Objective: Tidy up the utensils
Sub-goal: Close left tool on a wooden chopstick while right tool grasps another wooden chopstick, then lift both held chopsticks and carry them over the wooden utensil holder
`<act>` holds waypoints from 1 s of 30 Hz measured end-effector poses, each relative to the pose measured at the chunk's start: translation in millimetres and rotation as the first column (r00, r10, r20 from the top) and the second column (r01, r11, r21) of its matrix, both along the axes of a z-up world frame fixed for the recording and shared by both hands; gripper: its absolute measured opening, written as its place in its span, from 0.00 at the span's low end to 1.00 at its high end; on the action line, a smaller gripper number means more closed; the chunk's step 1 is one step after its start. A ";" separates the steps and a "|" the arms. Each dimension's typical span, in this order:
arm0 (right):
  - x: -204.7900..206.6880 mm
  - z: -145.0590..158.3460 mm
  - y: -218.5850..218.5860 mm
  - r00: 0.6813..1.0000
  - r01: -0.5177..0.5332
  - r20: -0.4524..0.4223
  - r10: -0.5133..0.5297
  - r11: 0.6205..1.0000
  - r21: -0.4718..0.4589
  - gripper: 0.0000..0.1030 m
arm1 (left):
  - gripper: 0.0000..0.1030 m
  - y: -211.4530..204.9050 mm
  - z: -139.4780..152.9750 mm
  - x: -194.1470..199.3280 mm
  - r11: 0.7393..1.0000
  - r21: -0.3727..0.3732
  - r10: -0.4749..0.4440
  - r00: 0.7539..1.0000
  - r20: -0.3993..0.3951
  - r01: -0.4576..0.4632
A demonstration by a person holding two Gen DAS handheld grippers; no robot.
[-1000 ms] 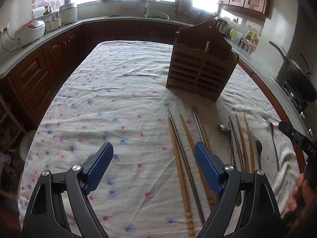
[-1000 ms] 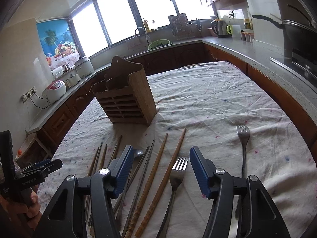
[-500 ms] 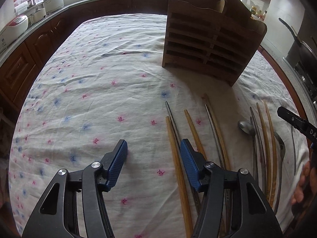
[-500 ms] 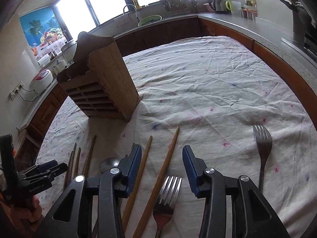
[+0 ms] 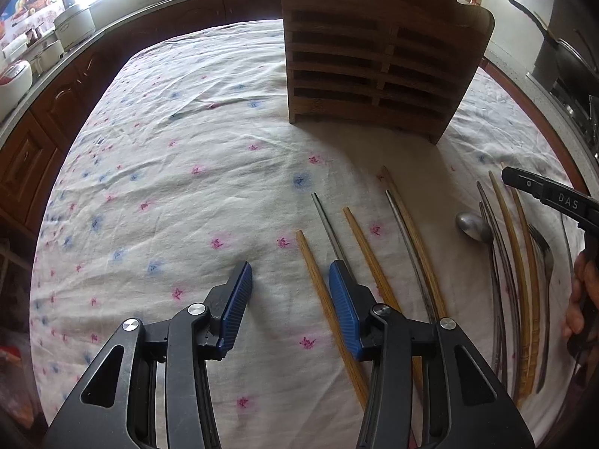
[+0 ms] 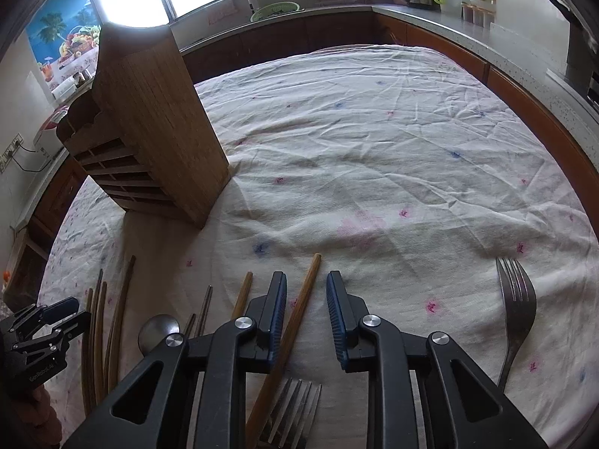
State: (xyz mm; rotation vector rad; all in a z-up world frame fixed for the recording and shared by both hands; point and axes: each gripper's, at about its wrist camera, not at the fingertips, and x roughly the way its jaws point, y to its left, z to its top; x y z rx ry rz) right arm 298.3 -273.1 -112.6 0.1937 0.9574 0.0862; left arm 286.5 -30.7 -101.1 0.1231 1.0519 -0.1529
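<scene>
A slatted wooden utensil holder (image 5: 378, 67) stands upright at the back of the table; it also shows in the right wrist view (image 6: 149, 142). Several wooden and metal chopsticks lie side by side on the cloth, with a spoon (image 5: 472, 226) and a fork (image 5: 543, 258) among them. My left gripper (image 5: 290, 292) is open, low over the cloth, its jaws straddling the leftmost wooden chopstick (image 5: 329, 314). My right gripper (image 6: 305, 307) is open, its jaws on either side of a wooden chopstick (image 6: 295, 321). One fork (image 6: 295, 408) lies under it, another fork (image 6: 514, 307) to the right.
The table carries a white cloth with pink and blue flowers (image 5: 179, 172). Dark wood cabinets and a grey counter (image 6: 468, 26) ring it, with a rice cooker (image 5: 15, 78) on the left and a pan (image 5: 561, 56) on the stove at right.
Both grippers have moved forward and down toward the cloth. Their jaws have narrowed, each now around a wooden chopstick. The holder looms closer in both views.
</scene>
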 end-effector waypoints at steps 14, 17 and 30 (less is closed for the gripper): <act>-7.7 18.4 7.0 0.999 -0.019 0.048 0.015 0.997 0.078 0.05 | 0.04 16.8 22.2 -7.6 0.989 -0.146 0.023 0.998 0.051 -0.015; -21.6 40.4 12.0 0.994 -0.045 0.103 0.032 0.991 0.127 0.04 | 0.04 29.5 42.0 -23.5 0.978 -0.208 0.039 0.996 0.081 -0.021; -74.8 116.0 27.0 0.956 -0.139 0.279 0.094 0.979 0.146 0.04 | 0.04 62.7 124.8 -85.4 0.933 -0.359 0.081 0.966 0.244 0.013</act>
